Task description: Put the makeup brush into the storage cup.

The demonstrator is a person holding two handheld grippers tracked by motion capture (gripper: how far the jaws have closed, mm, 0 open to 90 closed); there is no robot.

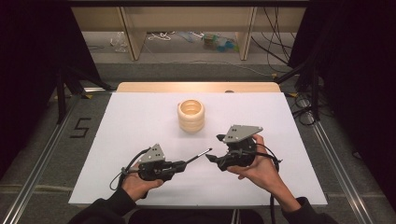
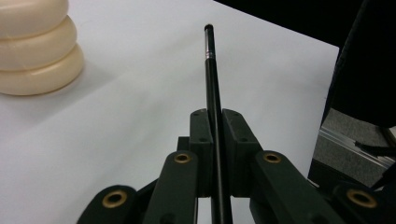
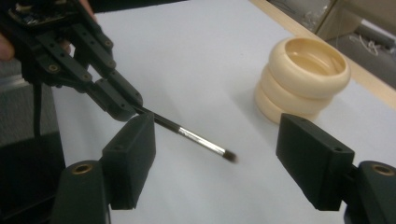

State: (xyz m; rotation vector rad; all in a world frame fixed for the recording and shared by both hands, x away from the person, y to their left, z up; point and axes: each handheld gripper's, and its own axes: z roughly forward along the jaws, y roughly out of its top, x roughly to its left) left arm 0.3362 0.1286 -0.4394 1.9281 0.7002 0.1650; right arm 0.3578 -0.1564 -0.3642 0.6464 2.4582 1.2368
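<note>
Holding a thin brush (image 1: 196, 157) by its dark handle, our left gripper (image 1: 180, 164) has its jaws clamped together on the shaft, with the tip jutting out toward two o'clock, above the white table (image 1: 140, 121) and not touching it. In the left gripper view the brush (image 2: 211, 79) runs straight up from between the pads toward twelve o'clock; in the right gripper view the brush (image 3: 196, 140) shows a metal ferrule and a small dark tuft pointing toward five o'clock.

We judge the brush light and stiff along the handle, but slim and smooth enough to pivot or slip in a flat grip. The tuft is soft and easily splayed, so the handle behind the ferrule is the place to take hold, never the bristles.

Our right gripper (image 1: 212, 157) sits at three o'clock of the tip, just beside it, jaws wide apart with nothing between them. Its view shows the left gripper (image 3: 122, 109) at ten o'clock.

Farther out, at twelve o'clock, a cream holder (image 1: 191, 115) of three stacked rings stands upright, open at the top, well apart from the brush. The holder (image 3: 303, 79) looks empty as far as we can see inside.
</note>
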